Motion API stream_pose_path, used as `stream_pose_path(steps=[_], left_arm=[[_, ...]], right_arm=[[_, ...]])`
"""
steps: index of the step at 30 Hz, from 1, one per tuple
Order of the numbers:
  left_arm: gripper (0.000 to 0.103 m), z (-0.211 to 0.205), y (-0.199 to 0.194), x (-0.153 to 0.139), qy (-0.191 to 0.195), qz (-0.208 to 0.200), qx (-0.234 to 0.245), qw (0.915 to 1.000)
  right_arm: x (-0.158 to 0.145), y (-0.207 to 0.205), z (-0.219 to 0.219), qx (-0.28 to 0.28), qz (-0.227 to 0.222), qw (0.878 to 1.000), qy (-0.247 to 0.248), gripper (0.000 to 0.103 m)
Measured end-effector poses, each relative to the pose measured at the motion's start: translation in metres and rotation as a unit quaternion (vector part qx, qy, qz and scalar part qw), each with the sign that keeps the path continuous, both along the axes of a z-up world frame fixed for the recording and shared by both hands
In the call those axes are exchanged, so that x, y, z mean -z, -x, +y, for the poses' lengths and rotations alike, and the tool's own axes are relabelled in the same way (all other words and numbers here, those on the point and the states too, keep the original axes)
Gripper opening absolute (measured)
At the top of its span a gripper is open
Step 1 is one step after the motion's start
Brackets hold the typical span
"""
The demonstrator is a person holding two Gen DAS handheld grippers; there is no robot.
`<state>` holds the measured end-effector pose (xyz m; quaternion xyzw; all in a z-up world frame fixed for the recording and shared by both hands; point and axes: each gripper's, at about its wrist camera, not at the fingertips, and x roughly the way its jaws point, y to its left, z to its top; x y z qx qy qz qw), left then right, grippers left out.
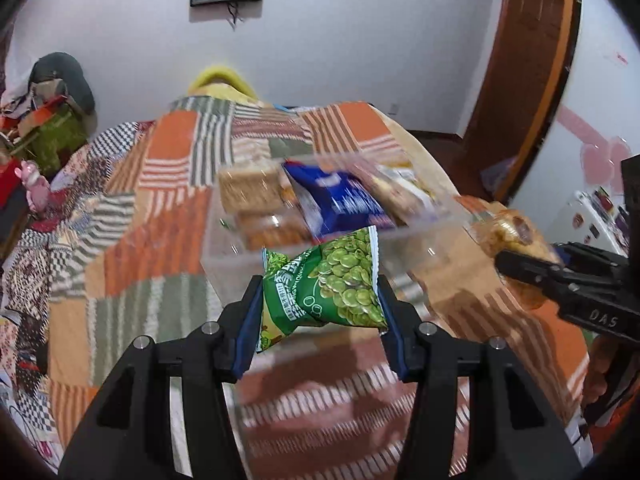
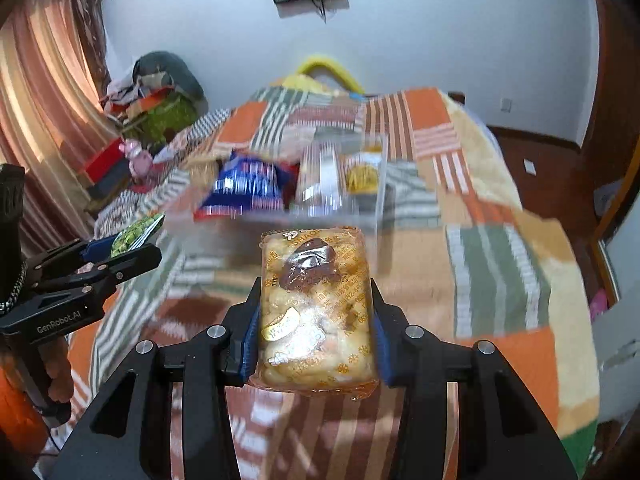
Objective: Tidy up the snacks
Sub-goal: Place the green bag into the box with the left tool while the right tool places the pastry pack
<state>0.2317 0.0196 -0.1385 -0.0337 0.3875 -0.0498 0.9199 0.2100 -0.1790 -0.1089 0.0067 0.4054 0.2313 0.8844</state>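
My left gripper (image 1: 320, 296) is shut on a green pea snack packet (image 1: 328, 284), held above the bed just short of a clear plastic box (image 1: 224, 256). The box holds a blue snack bag (image 1: 340, 200) and biscuit packs (image 1: 252, 188). My right gripper (image 2: 316, 312) is shut on a clear-wrapped pastry packet (image 2: 316, 308), held in front of the same box (image 2: 360, 200). The right gripper also shows in the left wrist view (image 1: 532, 272) with the pastry (image 1: 508, 232). The left gripper shows in the right wrist view (image 2: 128, 256).
The box rests on a patchwork bedspread (image 1: 160, 208) in orange, green and striped squares. A yellow pillow (image 1: 220, 80) lies at the bed's head. Clutter is piled at the left (image 1: 44, 120). A wooden door (image 1: 528, 60) stands at the right.
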Motion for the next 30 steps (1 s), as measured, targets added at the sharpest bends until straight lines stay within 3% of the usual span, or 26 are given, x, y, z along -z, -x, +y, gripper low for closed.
stream_pose_path(steps=[7,17,26,30], left_arm=[[0.052,0.011,-0.041,0.005,-0.019,-0.004,-0.019,0.9996],[0.052,0.009,-0.084,0.021,-0.012,0.004,-0.026,0.9996],[0.053,0.007,-0.095,0.035,-0.017,0.018,-0.017,0.9995],[0.063,0.016,-0.094,0.038,-0.007,0.031,-0.024,0.9992]], right_arm=[[-0.009,-0.038,0.012,0.014,-0.019,1.0,-0.006,0.042],[0.013,-0.094,0.029,0.042,-0.004,0.999,0.022,0.042],[0.028,-0.102,0.035,0.03,0.023,0.999,0.026,0.041],[0.027,-0.1,0.03,0.023,0.039,0.999,0.024,0.042]])
